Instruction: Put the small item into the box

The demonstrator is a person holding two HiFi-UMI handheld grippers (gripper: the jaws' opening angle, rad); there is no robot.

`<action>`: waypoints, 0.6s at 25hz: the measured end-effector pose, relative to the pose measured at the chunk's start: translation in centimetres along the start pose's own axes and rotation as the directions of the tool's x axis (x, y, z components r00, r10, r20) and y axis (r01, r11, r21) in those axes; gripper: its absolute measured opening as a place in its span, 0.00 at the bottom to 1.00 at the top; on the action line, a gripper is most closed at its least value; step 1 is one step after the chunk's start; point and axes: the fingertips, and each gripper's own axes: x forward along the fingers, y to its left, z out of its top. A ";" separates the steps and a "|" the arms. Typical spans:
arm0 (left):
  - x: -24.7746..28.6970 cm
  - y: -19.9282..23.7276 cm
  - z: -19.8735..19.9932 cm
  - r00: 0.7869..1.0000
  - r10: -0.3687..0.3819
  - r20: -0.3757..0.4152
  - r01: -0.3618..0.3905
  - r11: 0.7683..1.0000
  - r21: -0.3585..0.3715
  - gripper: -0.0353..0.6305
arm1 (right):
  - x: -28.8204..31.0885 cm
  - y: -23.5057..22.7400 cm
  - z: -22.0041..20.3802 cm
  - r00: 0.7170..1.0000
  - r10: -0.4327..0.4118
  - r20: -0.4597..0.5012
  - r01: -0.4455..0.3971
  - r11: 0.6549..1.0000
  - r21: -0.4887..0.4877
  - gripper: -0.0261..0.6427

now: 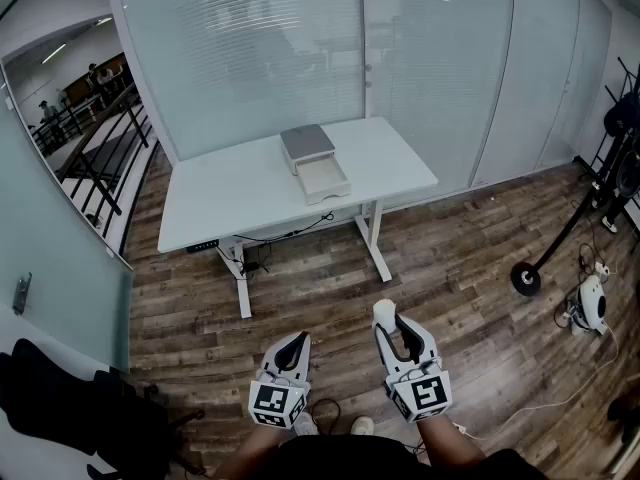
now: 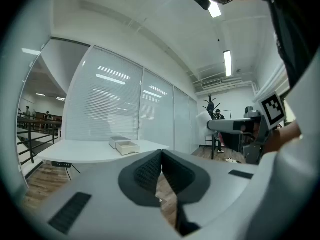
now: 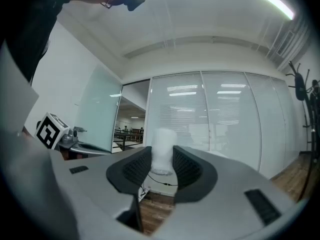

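A small white cylindrical item (image 3: 162, 150) stands upright between the dark pads of my right gripper (image 3: 161, 166), which is shut on it. In the head view that gripper (image 1: 392, 320) is low at centre right, with the white item (image 1: 383, 310) at its tips. My left gripper (image 1: 297, 344) is beside it, jaws closed together with nothing between them; its own view shows the pads (image 2: 159, 170) meeting. The box (image 1: 315, 161), grey with a pale drawer pulled out, sits far ahead on the white table (image 1: 230, 193). The box (image 2: 123, 144) also shows in the left gripper view.
The table stands against a frosted glass wall (image 1: 300, 48). Wood floor (image 1: 450, 268) lies between me and the table. A black stand base (image 1: 525, 278) and a white device with cables (image 1: 592, 304) are on the floor at right. Dark cloth (image 1: 70, 408) lies at lower left.
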 end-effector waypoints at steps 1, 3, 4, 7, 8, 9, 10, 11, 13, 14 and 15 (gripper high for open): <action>0.1 -0.2 0.1 1.000 -0.009 0.004 0.009 1.000 -0.001 0.07 | 0.0 0.2 0.0 1.000 0.001 0.003 -0.001 1.000 -0.001 0.25; 0.2 -0.6 0.4 1.000 -0.023 0.012 0.022 1.000 0.000 0.07 | 0.0 0.6 0.0 1.000 0.002 0.007 -0.002 1.000 -0.003 0.25; 0.1 -0.7 0.6 1.000 -0.027 0.017 0.027 1.000 0.002 0.07 | 0.0 0.8 0.0 1.000 0.002 0.008 -0.002 1.000 -0.002 0.25; -0.1 -0.5 1.0 0.999 -0.030 0.025 0.030 1.000 0.009 0.07 | 0.1 1.1 0.1 1.000 -0.006 0.012 0.006 1.000 0.005 0.25; -0.1 -0.3 1.1 0.999 -0.029 0.024 0.029 1.000 0.011 0.07 | 0.1 1.0 0.2 1.000 -0.009 0.015 0.009 1.000 0.006 0.25; -0.2 -0.1 1.0 0.999 -0.028 0.020 0.028 1.000 0.011 0.07 | 0.2 1.1 0.2 1.000 -0.011 0.017 0.011 1.000 0.007 0.25; -0.3 0.2 0.9 1.000 -0.026 0.016 0.026 1.000 0.009 0.07 | 0.2 1.1 0.2 1.000 -0.013 0.018 0.013 1.000 0.010 0.25; -0.5 0.4 0.7 1.000 -0.024 0.012 0.024 1.000 0.008 0.07 | 0.3 1.2 0.3 1.000 -0.015 0.021 0.015 1.000 0.013 0.25; -0.7 0.7 0.4 1.000 -0.022 0.005 0.022 1.000 0.005 0.07 | 0.4 1.5 0.6 0.999 -0.016 0.035 0.015 1.000 0.023 0.25; -0.8 0.9 0.3 1.000 -0.023 0.003 0.023 1.000 0.004 0.07 | 0.5 1.7 0.7 0.999 -0.015 0.044 0.014 1.000 0.027 0.25; -0.8 1.1 0.2 1.000 -0.026 0.002 0.026 1.000 0.003 0.07 | 0.6 1.8 0.8 0.999 -0.015 0.051 0.014 0.999 0.030 0.25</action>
